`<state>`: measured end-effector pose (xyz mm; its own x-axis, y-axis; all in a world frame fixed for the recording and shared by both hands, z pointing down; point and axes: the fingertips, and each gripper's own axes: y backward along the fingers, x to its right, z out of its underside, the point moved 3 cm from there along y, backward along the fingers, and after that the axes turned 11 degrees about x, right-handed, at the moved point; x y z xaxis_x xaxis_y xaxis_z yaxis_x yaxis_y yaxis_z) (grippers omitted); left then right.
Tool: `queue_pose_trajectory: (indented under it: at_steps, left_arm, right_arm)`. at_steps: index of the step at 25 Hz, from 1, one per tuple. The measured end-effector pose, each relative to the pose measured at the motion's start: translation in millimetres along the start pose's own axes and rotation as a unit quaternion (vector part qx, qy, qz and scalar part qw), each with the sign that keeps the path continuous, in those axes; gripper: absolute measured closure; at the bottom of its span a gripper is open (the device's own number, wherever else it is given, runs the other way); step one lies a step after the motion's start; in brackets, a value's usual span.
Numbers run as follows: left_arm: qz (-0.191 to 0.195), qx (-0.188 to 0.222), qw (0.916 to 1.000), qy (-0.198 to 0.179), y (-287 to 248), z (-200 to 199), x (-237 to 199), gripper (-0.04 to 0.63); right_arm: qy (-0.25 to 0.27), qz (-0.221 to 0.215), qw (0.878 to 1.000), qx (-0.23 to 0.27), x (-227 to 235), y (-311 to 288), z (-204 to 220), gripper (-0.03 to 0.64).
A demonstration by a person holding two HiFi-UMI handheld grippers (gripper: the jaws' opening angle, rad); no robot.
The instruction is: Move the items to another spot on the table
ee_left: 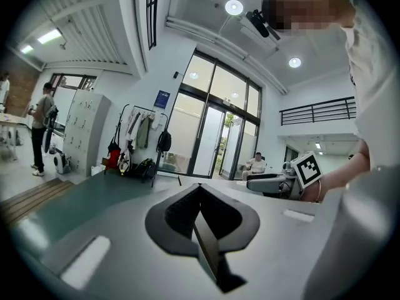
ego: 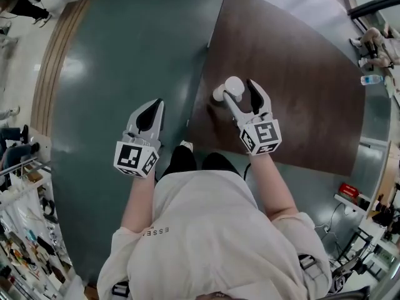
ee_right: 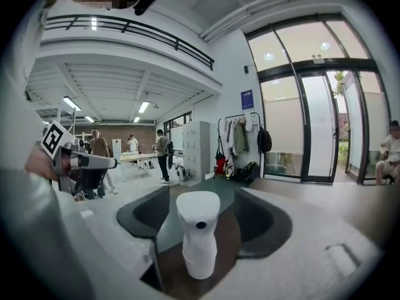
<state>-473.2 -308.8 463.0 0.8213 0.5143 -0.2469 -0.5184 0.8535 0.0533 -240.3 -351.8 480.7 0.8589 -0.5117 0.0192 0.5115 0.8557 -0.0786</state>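
Observation:
A white pump bottle (ego: 232, 87) stands upright on the brown tabletop (ego: 294, 92), near its left edge. My right gripper (ego: 238, 89) is around it. In the right gripper view the bottle (ee_right: 199, 233) sits between the two dark pads (ee_right: 262, 220) with a gap on each side, so my right gripper (ee_right: 202, 206) is open and not pressing on it. My left gripper (ego: 157, 106) hangs to the left, over the grey-green surface (ego: 125, 61), off the brown top. In its own view my left gripper (ee_left: 200, 195) is shut, with nothing between the jaws.
The brown top spreads to the right and far side of the bottle. A small clear bottle (ego: 372, 80) lies beyond its far right edge. A red object (ego: 348, 190) sits on a stand at the lower right. People stand and sit in the hall behind.

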Motion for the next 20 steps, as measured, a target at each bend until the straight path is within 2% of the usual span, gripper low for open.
queue_pose_trajectory:
  at_steps: [3, 4, 6, 8, 11, 14, 20]
  left_arm:
    - [0.014, 0.004, 0.9999, -0.003, -5.0, -2.1, 15.3, 0.580]
    - [0.023, 0.002, 0.9997, -0.004, -6.4, -0.3, 22.9, 0.580]
    - [0.040, -0.001, 0.9992, -0.010, -7.7, 4.3, 41.1, 0.580]
    - [0.048, 0.001, 0.9987, -0.016, -8.2, 8.7, 62.8, 0.580]
    - [0.052, 0.007, 0.9983, -0.023, -6.6, 17.8, 108.4, 0.580]
    - [0.057, 0.012, 0.9979, -0.029, -1.3, 28.8, 162.4, 0.580]
    - [0.075, 0.023, 0.9964, -0.031, 11.9, 57.9, 296.1, 0.580]
  right_arm:
    - [-0.004, 0.029, 0.999, 0.018, 11.7, 23.3, -9.1, 0.314]
    - [0.001, 0.039, 0.999, 0.024, 16.1, 34.3, -11.1, 0.343]
    - [0.011, 0.064, 0.997, 0.041, 27.5, 62.0, -15.2, 0.512]
    - [0.006, 0.092, 0.994, 0.056, 42.4, 95.2, -16.4, 0.611]
    - [-0.007, 0.117, 0.991, 0.065, 63.2, 156.6, -11.6, 0.624]
    - [0.011, 0.124, 0.990, 0.065, 79.7, 222.2, -8.4, 0.624]
    - [0.025, 0.128, 0.990, 0.057, 120.0, 359.1, 6.6, 0.624]
